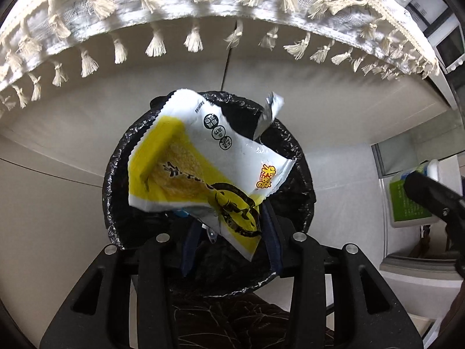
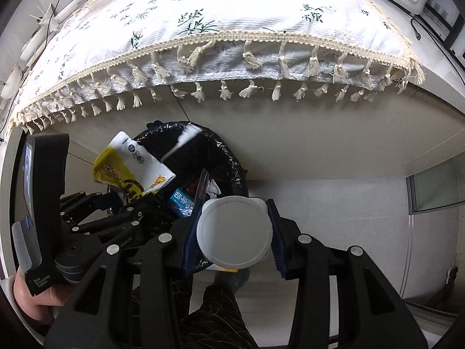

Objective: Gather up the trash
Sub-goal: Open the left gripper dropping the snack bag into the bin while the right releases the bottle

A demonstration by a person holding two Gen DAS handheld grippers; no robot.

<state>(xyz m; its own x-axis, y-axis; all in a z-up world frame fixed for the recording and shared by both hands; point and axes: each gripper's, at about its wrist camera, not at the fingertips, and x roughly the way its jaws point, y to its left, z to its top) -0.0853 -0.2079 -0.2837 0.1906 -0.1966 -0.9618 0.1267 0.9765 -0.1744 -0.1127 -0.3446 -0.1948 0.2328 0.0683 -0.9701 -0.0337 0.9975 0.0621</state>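
Table with floral, tasselled tablecloth (image 2: pixel 232 23) across the upper field of both views; fringe overhanging a pale cabinet front.

Bin lined with a black bag (image 1: pixel 116 174) on the floor below the table edge; same bin (image 2: pixel 232 157) in the right wrist view, already containing a blue wrapper (image 2: pixel 181 202) and other scraps too small to identify.

Left gripper (image 1: pixel 232 232) directly above the bin opening. Blue-padded fingers (image 1: pixel 273 238) spread apart, with the lower corner of a yellow-and-white snack wrapper (image 1: pixel 197 168) between them. Whether either pad touches the wrapper: cannot be told from the left wrist view. Wrapper tilted, most of it over the bin mouth. In the right wrist view, same wrapper (image 2: pixel 130 165) at the tip of the left gripper (image 2: pixel 128 199), over the near-left rim of the bin.

Small torn silver-white scrap (image 1: pixel 271 113) at the far rim of the bin; contact with the bag unclear.

Right gripper (image 2: pixel 232 232) closed onto a white round-capped bottle (image 2: pixel 234 231), blue pads pressed against both sides, cap facing the camera. Bottle beside the bin's near-right rim, above the floor. Green label of the bottle (image 1: pixel 407 197) visible at the right edge of the left wrist view.
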